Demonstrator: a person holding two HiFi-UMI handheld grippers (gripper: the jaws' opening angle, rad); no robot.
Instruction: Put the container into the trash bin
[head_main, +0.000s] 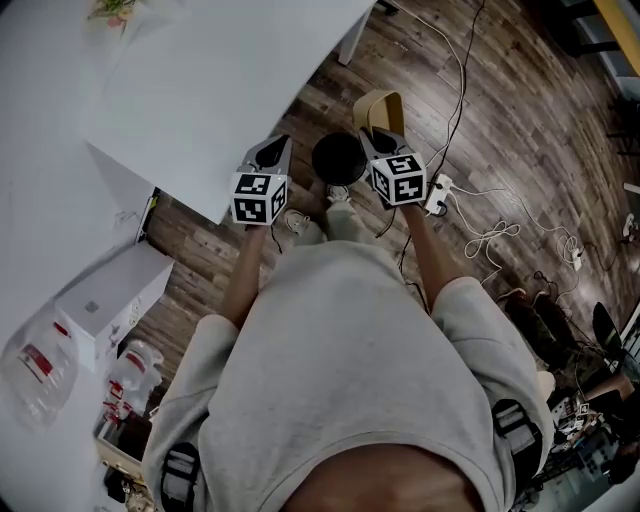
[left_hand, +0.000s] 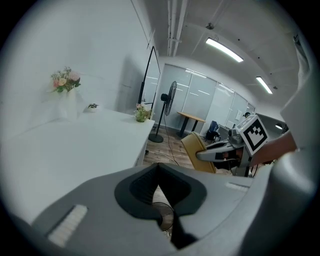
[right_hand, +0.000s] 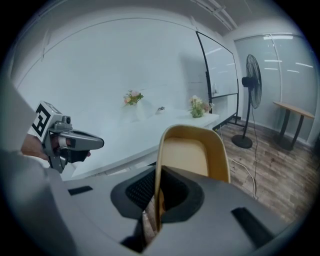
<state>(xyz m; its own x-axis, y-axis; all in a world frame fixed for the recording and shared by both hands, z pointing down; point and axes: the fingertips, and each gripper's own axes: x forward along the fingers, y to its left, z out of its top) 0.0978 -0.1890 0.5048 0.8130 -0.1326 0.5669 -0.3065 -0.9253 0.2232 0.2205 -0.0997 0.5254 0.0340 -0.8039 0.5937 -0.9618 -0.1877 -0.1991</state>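
Right gripper (right_hand: 157, 175): jaws pinched narrow on one side wall of the tan container (right_hand: 192, 147). It is a rim grip, one pad inside and one outside, so the tub stands out ahead of the claw with its open side towards the camera. Judgement: a thin-wall pinch like this lets the tub fall free as soon as the jaws part, which suits a drop into a bin. In the head view the container sits just beside the far right edge of the dark round trash bin (head_main: 338, 158), on the wood floor (head_main: 520, 120) off the corner of the white table (head_main: 230, 90). It looks near the opening but not yet squarely over it, and its height above the bin cannot be judged. Left gripper (left_hand: 159, 169): pads closed tip to tip, nothing between them. It is held on the other side of the bin and appears idle. Hard to make out: the bin interior is uniformly dark, so empty, lined or filled cannot be told. Its near edge is overlapped by the right gripper's marker cube. In the left gripper view only a sliver of a round rim shows below the pads, probably the bin. The container's lower inside is hidden behind the jaw. The person's torso covers the lower half of the head view.
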